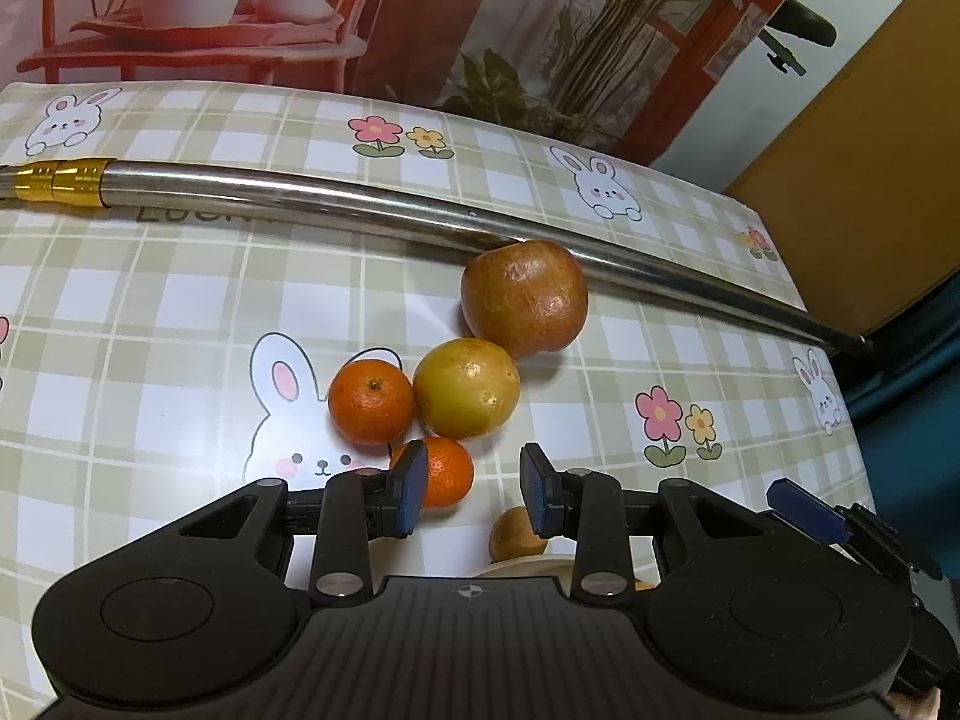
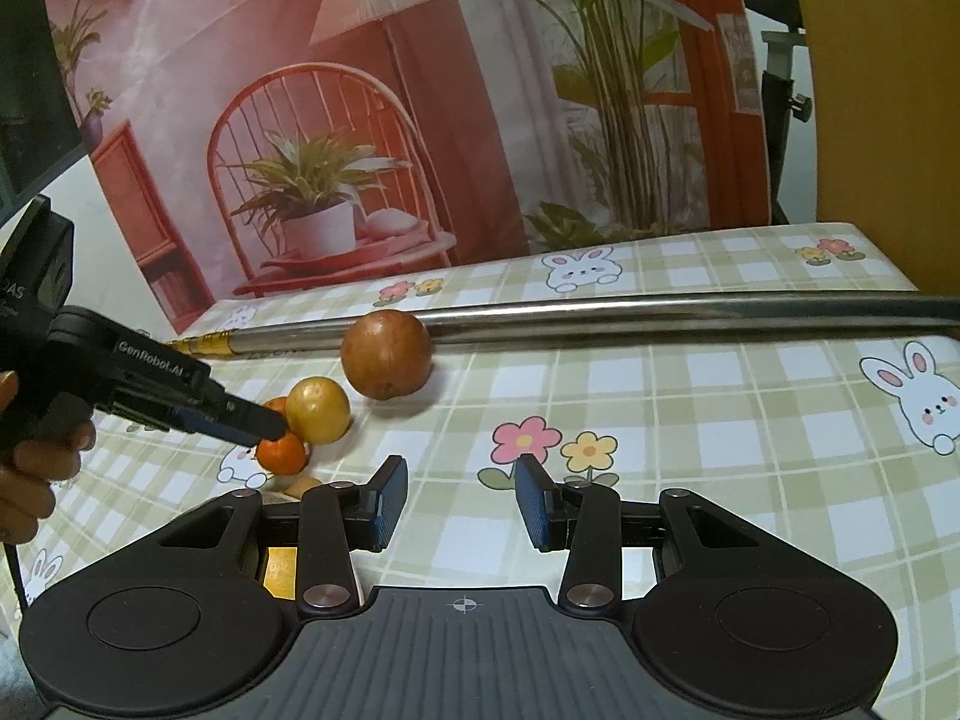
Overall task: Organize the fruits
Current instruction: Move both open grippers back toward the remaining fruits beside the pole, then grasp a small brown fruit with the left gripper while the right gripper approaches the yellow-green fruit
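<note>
On the checked bunny-print worktop [image 1: 150,300], reddish-brown apple [image 1: 523,299] touches a long steel tube [image 1: 300,195]; yellow-green citrus [image 1: 466,389] and two small orange mandarins [image 1: 371,401] clustered just below. Left gripper [image 1: 474,489] jaws apart, empty, beside nearer mandarin. Right gripper [image 2: 461,495] jaws apart, empty.

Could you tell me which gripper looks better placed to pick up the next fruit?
Left. The left gripper hangs over the cluster, one tangerine beside its fingers; the right gripper has only tablecloth ahead.

Bright, sharp fisheye views; edges bend, soft shadows below fruit.
</note>
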### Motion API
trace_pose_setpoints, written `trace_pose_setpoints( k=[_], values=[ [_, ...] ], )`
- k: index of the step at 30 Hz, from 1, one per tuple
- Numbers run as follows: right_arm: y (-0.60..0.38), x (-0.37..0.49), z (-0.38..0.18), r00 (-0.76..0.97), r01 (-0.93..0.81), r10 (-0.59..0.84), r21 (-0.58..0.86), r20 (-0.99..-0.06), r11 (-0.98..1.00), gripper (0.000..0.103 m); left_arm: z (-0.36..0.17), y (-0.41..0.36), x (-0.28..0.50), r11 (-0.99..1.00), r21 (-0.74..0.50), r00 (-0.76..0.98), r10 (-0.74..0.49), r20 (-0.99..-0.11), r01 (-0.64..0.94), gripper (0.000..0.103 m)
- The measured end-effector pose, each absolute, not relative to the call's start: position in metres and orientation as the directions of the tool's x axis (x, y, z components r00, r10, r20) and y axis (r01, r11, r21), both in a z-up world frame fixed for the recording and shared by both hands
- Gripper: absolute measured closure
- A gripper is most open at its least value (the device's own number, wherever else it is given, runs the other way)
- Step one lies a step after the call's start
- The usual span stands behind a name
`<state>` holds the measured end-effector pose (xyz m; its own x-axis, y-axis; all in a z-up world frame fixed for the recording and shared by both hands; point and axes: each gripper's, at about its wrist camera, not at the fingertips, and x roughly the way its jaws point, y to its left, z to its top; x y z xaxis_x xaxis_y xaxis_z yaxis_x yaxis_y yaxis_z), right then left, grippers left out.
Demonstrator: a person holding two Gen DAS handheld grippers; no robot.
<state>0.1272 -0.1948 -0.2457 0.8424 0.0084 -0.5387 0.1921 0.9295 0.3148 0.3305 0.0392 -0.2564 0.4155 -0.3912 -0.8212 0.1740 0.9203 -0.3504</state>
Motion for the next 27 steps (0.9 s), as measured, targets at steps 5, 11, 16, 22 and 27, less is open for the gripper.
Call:
trace_pose_setpoints(
  k=[5,11,16,22,27],
  values=[
    [-0.195,0.126,-0.247,0.841,0.195,0.009,0.319,-0.540,0.927,0.065,-0.257,0.044,0.327,0.920,-0.350,0.411,-0.392,-0.823,0.176,0.067],
    [-0.195,0.128,-0.249,0.839,0.191,0.019,0.327,-0.544,0.926,0.065,-0.253,0.037,0.323,0.906,-0.373,0.380,-0.422,-0.823,0.200,0.067],
    [-0.194,0.128,-0.250,0.840,0.191,0.018,0.326,-0.543,0.926,0.065,-0.249,0.026,0.320,0.896,-0.381,0.358,-0.441,-0.823,0.230,0.067],
    [-0.194,0.128,-0.250,0.840,0.192,0.018,0.327,-0.543,0.925,0.065,-0.255,0.009,0.322,0.905,-0.329,0.327,-0.408,-0.852,0.271,0.067],
    [-0.196,0.126,-0.251,0.842,0.195,0.016,0.332,-0.539,0.923,0.065,-0.261,-0.004,0.329,0.910,-0.260,0.299,-0.359,-0.884,0.321,0.068]
  ],
)
